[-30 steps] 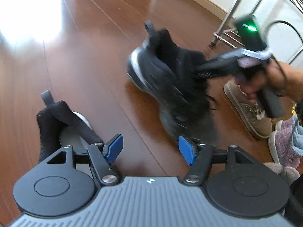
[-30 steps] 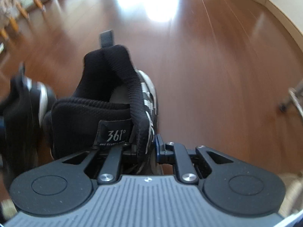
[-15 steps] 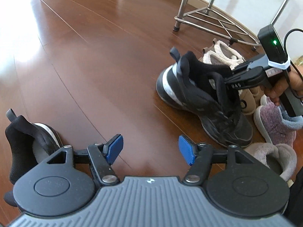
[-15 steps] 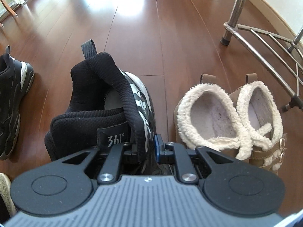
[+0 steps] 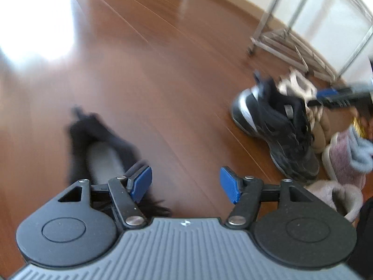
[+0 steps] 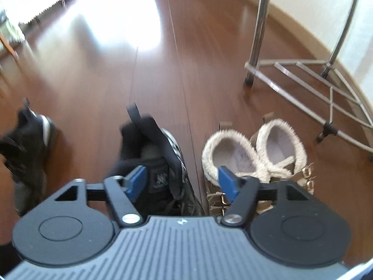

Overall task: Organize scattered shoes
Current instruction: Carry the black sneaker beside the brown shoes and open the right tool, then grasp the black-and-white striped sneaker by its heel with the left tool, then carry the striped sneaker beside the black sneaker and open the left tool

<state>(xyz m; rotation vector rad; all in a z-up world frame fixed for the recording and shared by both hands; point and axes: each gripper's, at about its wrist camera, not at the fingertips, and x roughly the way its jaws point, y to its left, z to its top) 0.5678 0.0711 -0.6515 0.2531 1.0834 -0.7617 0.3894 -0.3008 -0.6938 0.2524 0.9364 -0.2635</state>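
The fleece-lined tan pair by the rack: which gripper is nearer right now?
Right. The right gripper hangs open just before the fleece-lined pair, over the black sneaker beside it. The left gripper is off across the floor, sneaker between.

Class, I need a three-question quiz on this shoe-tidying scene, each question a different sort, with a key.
1. True or false: the right gripper is shut on the black sneaker.
2. What stands directly right of that sneaker in the right wrist view? A) fleece-lined shoes B) a boot C) a sandal
3. Fill in: the left gripper is ____, with the second black sneaker by its left finger.

Key: 1 false; 2 A; 3 open.
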